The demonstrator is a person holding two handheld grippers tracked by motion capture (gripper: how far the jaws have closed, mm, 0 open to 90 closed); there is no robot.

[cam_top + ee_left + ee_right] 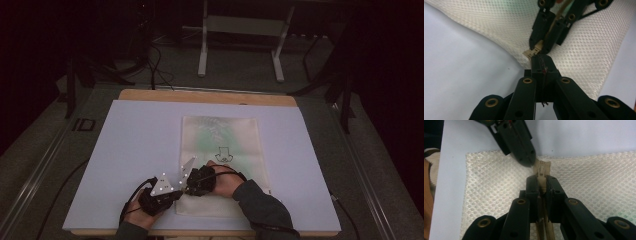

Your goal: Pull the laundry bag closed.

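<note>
A cream mesh bag point(220, 145) with a green item inside and a printed black arrow lies flat on the white board point(130, 150). Its beige zipper point(541, 170) runs along the near-left edge. My right gripper point(541, 181) is shut on the zipper pull point(534, 51); it also shows in the high view point(191, 186). My left gripper point(541, 61) is shut on the bag's edge at the zipper's end, tip to tip with the right one. It shows from the right gripper view point(530, 161) and from above point(180, 192).
The white board lies on a wooden table point(210, 95) whose far edge shows behind it. Cables point(135, 192) trail from the grippers. A white metal stand point(240, 30) and dark floor lie beyond the table.
</note>
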